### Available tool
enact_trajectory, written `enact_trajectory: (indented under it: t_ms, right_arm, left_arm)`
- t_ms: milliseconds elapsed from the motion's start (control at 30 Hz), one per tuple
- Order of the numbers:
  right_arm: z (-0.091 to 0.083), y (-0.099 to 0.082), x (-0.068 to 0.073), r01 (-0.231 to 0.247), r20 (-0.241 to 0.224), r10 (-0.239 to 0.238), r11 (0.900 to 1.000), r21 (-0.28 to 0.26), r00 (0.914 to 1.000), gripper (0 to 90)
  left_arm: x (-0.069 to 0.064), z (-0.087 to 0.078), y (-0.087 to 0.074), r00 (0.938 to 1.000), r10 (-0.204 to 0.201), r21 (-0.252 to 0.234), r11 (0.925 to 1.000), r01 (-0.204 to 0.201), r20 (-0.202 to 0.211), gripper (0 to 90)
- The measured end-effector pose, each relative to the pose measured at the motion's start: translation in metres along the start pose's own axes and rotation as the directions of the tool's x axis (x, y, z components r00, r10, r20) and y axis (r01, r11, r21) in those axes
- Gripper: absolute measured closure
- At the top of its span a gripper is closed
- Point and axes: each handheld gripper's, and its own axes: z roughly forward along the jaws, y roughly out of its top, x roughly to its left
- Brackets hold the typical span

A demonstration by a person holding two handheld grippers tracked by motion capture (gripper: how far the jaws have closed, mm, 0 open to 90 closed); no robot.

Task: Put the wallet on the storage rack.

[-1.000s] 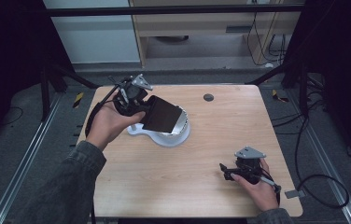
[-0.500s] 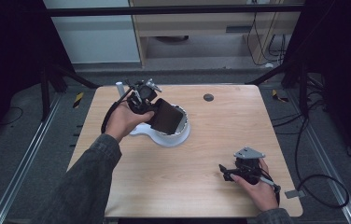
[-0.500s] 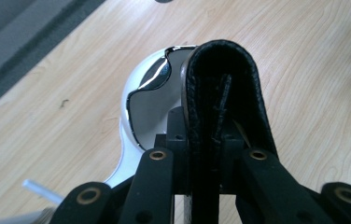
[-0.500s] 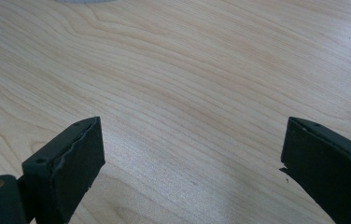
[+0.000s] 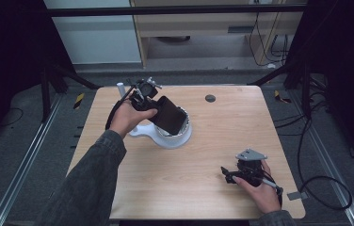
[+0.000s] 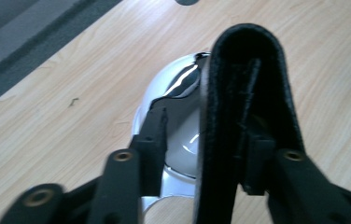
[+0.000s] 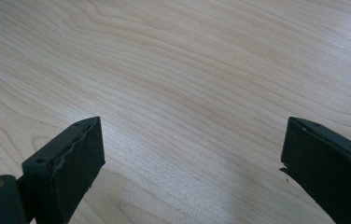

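The left gripper (image 6: 201,158) pinches a black wallet (image 6: 246,116), tilted, its free end just over the white bowl (image 5: 172,136) directly beneath; the right gripper (image 7: 192,158), jaws wide and empty, rests well apart on the table (image 5: 203,169), so the left is far nearer

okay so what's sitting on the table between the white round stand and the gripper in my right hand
Nothing: in the high view, bare wood runs from the white stand to the right gripper. The right gripper view also shows bare table ahead of its open jaws.
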Motion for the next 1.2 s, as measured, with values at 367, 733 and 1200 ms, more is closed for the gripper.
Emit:
enact_trajectory:
  t_ms: [367,733,1200]
  right_arm:
    - [0.002,0.0,0.003,0.004,-0.003,-0.004,0.9999,0.012,1.0,6.3]
    - [0.003,-0.001,0.003,0.01,-0.01,-0.01,0.9996,0.025,0.9999,6.8]
    - [0.004,-0.002,0.003,0.008,-0.012,-0.007,0.9994,0.033,0.9999,7.2]
  left_arm:
    - [0.004,-0.025,-0.011,0.9994,-0.015,-0.083,0.9965,0.012,-0.03,57.7]
    - [0.01,-0.027,-0.005,0.9982,-0.025,-0.089,0.9958,0.02,-0.054,75.8]
    - [0.013,-0.044,-0.008,0.9955,-0.042,-0.158,0.9871,0.028,-0.084,61.6]
